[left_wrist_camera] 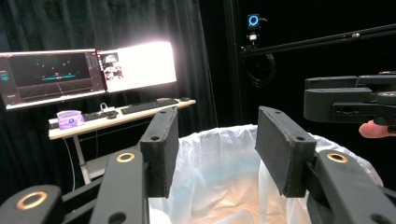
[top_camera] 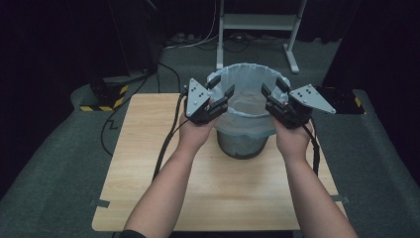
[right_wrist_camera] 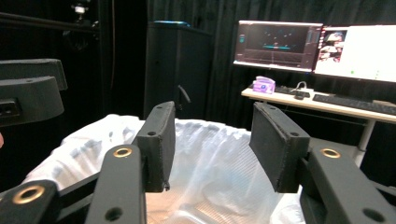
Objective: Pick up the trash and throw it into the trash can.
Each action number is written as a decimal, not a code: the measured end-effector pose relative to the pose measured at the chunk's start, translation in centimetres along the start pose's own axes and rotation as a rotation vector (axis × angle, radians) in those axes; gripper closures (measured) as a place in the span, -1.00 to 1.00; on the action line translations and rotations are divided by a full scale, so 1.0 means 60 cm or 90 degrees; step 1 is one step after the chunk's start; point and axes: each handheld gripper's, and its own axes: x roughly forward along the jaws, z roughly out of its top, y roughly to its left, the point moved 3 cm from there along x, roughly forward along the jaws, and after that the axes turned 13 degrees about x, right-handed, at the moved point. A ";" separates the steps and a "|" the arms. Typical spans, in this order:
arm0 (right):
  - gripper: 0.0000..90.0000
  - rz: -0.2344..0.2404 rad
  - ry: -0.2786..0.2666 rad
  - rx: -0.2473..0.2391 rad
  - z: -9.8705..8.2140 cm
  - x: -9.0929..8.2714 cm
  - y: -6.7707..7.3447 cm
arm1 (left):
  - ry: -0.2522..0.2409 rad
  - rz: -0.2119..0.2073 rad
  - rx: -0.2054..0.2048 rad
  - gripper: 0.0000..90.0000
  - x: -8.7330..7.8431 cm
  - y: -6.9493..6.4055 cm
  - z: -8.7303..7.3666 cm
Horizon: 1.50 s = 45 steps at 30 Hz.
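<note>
— On the wooden table (top_camera: 148,163), what is there?

— One bin (top_camera: 242,144). It is dark and stands near the far edge. One thin see-through bag (top_camera: 246,106) lines it, and the top of the bag is folded over the rim.

— Any words to read?

— None on the bin or the bag. Far off, on a desk (left_wrist_camera: 116,119), two screens (left_wrist_camera: 88,72) glow, but their writing is too small to read.

— How many grippers?

— Two, one in each hand. The left gripper (top_camera: 221,92) is at the left side of the bin's rim. The right gripper (top_camera: 275,91) is at the right side. They face each other across the bin.

— Are they holding the bag?

— No. In the left gripper view the two black pads stand about half apart, and the white bag (left_wrist_camera: 219,177) shows in the gap behind them. The pads do not press on it. The right gripper view looks the same: a gap, with the bag (right_wrist_camera: 210,163) beyond.

— Do the tips touch the bag?

— From above they look to be right at the rim, maybe just touching, but I cannot tell for sure.

— Anything else?

— One black cable (top_camera: 166,144) hangs from the left gripper across the table.
</note>
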 end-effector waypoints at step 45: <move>-0.46 -0.034 0.198 0.009 -0.210 -0.093 -0.019 | 0.334 0.020 -0.135 -0.62 -0.239 0.017 -0.287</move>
